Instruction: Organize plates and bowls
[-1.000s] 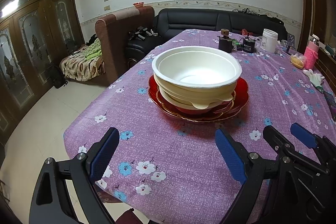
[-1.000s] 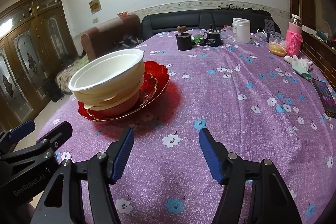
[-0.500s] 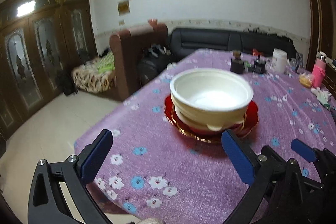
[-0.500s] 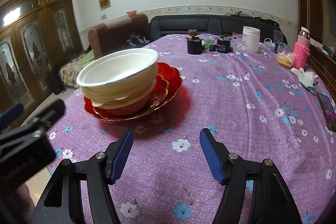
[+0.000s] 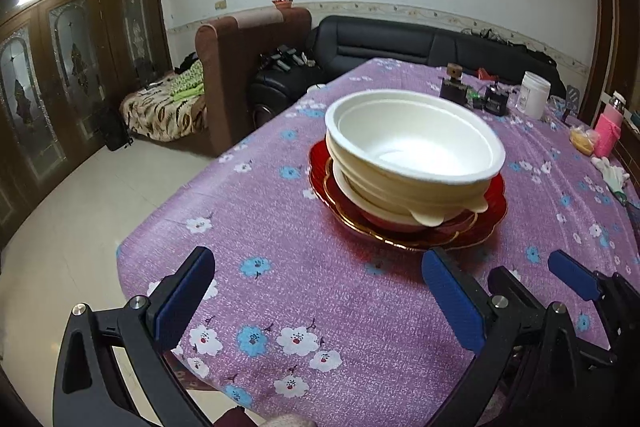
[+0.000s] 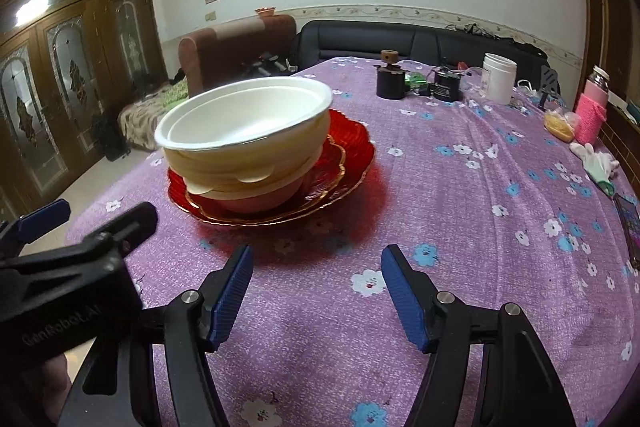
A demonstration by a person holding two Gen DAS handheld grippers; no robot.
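A stack of white bowls [image 5: 416,151] sits on a pink bowl inside red gold-rimmed plates [image 5: 472,227] on the purple flowered tablecloth; the stack also shows in the right wrist view [image 6: 244,131], with the red plates [image 6: 344,163] under it. My left gripper [image 5: 316,299] is open and empty, held above the table's near edge, short of the stack. My right gripper [image 6: 316,295] is open and empty, to the right of the stack. The right gripper [image 5: 572,275] shows at the left view's right edge.
At the table's far end stand a black grinder [image 6: 390,81], a small black device [image 6: 448,87], a white jar [image 6: 498,79] and a pink-sleeved bottle [image 6: 594,115]. A white glove [image 6: 596,163] and a phone [image 6: 630,223] lie at the right edge. Sofas stand behind the table.
Both grippers have swung and shifted slightly; the left view dipped back down toward the table. The stack has not moved. Both grippers stay open.
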